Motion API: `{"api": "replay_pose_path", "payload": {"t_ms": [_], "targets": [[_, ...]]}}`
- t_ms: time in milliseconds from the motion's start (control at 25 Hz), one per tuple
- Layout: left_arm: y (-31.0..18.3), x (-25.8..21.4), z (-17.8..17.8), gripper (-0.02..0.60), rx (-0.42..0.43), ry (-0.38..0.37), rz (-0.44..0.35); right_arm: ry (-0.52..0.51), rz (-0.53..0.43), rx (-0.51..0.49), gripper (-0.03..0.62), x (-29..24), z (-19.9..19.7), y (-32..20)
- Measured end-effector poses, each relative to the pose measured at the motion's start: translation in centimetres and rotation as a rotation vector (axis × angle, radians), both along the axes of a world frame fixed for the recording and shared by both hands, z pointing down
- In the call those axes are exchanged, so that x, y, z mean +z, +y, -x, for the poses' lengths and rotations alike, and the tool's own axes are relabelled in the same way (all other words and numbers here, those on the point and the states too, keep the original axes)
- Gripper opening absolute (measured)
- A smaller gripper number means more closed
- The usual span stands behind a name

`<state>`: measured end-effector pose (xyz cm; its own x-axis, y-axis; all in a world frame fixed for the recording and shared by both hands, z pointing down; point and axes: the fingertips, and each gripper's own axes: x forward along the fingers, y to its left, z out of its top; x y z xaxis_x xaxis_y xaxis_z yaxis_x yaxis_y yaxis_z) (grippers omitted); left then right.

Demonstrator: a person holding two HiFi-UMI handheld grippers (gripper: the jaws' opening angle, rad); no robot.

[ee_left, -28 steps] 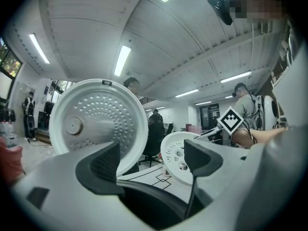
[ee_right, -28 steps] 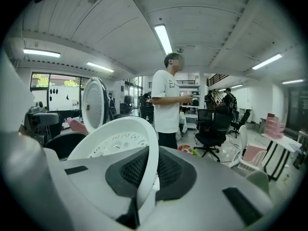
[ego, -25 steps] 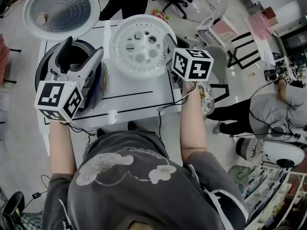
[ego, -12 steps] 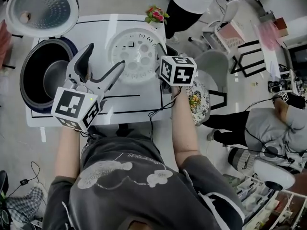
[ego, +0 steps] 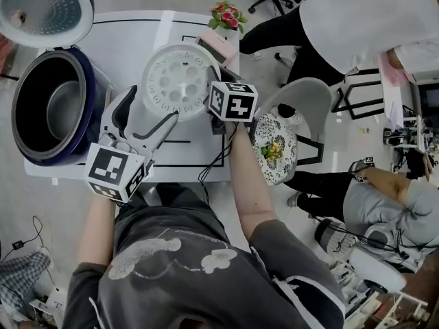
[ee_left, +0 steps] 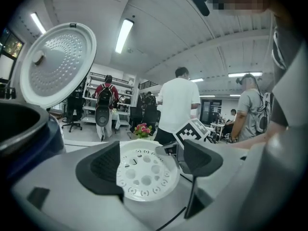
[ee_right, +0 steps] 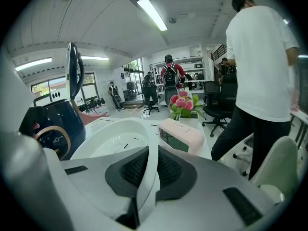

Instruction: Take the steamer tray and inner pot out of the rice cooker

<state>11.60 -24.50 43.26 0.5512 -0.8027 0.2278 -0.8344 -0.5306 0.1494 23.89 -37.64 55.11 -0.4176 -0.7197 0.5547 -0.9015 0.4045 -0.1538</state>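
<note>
My right tongs (ego: 214, 86) are closed on the raised rim of the white round plastic steamer tray (ego: 180, 79), with the rim pinched edge-on between the two dark pads (ee_right: 126, 170). The tray sits over the middle of the white table (ego: 130, 40), just right of the dark blue rice cooker (ego: 96, 81). I cannot tell whether its underside touches the table. It is a shallow dish with a flat floor. Large round holes ring the centre and a band of small slots runs just inside the rim (ee_left: 144, 174).

My left tongs (ego: 147, 108) stand wide open with nothing gripped. They are near the tray's front-left edge, and the tray shows between the jaws from a little way off.

The grey metal inner pot (ego: 65, 108) is seated in the cooker, whose perforated silver lid (ego: 41, 9) stands open. A pale pink block-shaped clock (ee_right: 180, 136) lies just beyond the tray, with a small pot of pink flowers (ego: 226, 16) behind it.
</note>
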Motion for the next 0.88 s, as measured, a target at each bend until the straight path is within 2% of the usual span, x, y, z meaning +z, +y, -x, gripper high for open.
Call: {"api": "replay_pose_path", "payload": {"t_ms": [400,880], "targets": [[0.2,4.7,0.6,0.411,-0.038,-0.01,0.084,0.034,0.04,-0.023,0.048,4.6,0.9,-2.5],[0.6,6.0,1.4,0.411,-0.054,-0.031,0.122,0.131,0.084,-0.029,0.06,7.4,1.2,-3.5]]}}
